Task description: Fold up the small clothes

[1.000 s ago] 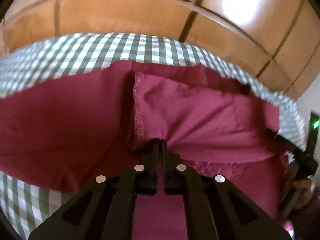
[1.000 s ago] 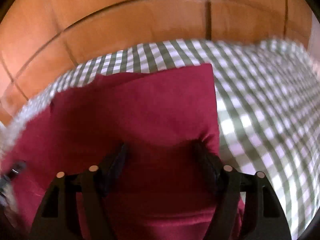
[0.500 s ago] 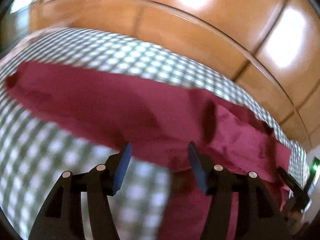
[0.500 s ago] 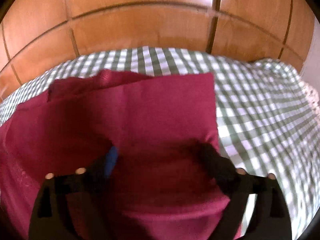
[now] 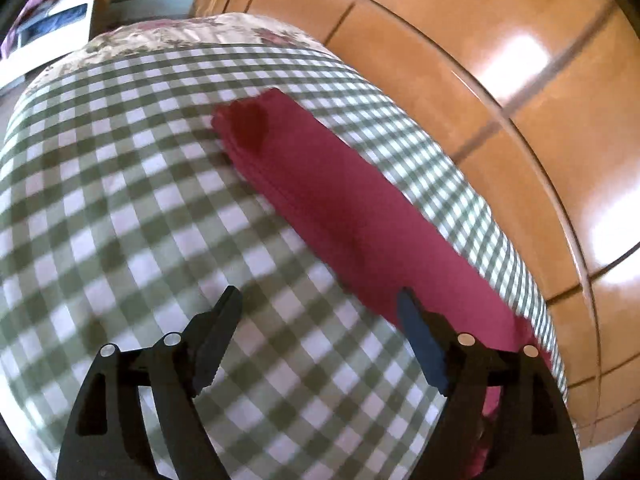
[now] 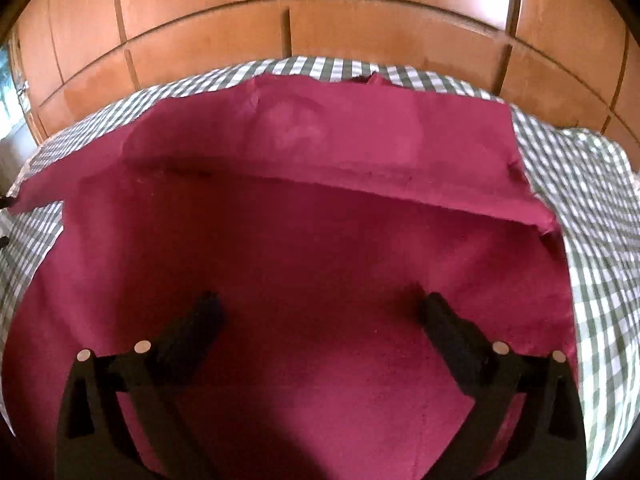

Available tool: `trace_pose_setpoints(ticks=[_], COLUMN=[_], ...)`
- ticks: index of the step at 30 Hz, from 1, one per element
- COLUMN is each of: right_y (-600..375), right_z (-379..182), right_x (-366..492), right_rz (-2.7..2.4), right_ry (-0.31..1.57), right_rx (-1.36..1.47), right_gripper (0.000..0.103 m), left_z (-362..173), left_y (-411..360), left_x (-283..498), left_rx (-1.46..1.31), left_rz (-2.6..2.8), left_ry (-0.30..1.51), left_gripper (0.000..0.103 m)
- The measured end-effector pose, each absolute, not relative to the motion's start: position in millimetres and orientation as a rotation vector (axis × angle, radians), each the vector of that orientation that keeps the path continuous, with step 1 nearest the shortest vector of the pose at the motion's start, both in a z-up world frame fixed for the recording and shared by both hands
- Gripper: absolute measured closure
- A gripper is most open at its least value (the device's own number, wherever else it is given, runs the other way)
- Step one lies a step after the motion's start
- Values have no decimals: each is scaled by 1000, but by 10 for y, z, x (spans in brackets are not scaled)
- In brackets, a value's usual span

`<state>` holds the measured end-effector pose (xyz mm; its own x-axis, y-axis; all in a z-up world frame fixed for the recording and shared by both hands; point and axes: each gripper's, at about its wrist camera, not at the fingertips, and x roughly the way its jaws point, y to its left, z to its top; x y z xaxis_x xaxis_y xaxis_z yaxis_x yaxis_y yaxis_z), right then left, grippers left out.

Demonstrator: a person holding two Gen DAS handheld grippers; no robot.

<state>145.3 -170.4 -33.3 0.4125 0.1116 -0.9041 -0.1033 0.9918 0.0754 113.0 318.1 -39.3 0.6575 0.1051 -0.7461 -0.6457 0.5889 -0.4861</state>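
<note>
A dark red garment lies partly folded on a green-and-white checked cloth, its far part doubled over the near part. My right gripper is open and empty just above the near part of the garment. In the left wrist view the garment runs as a long red strip from the upper middle to the lower right. My left gripper is open and empty over the checked cloth, to the left of the garment's edge.
Brown wooden panelling stands behind the far edge of the bed, also in the left wrist view. A floral fabric lies at the far end of the checked cloth.
My left gripper let go of the garment's edge, opened and swung left over the checked cloth. My right gripper stayed open and drew back over the garment.
</note>
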Motion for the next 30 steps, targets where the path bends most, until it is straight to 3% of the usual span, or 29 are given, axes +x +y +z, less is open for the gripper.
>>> trace_pose_setpoints(ticks=[10, 12, 16, 17, 19, 21, 23, 30], right_y=[-1692, -1696, -1697, -1695, -1691, -1685, -1682, -1681], right_z=[-340, -338, -345, -343, -341, -342, -345, -345], right_x=[1450, 1444, 1450, 1447, 1442, 1440, 1441, 1439], right_rz=[128, 129, 130, 130, 130, 129, 129, 130], right_ry=[1137, 1133, 1130, 1130, 1128, 1126, 1125, 1125], right_rx=[-6, -3, -2, -2, -2, -3, -2, -2], right_gripper=[2, 2, 2, 2, 2, 2, 2, 2], left_z=[-500, -500, -498, -493, -488, -546, -593, -24], left_y=[3773, 3868, 4012, 4043, 4150, 4263, 4319, 3745], left_x=[1125, 1123, 1237, 1267, 1325, 1373, 1419, 1527], left_rx=[-1114, -1157, -1192, -1190, -1164, -1157, -1145, -940], left_rz=[404, 416, 432, 441, 494, 532, 551, 344], left_ry=[651, 632, 623, 625, 641, 675, 713, 633], left_gripper=[26, 31, 32, 35, 50, 80, 94, 96])
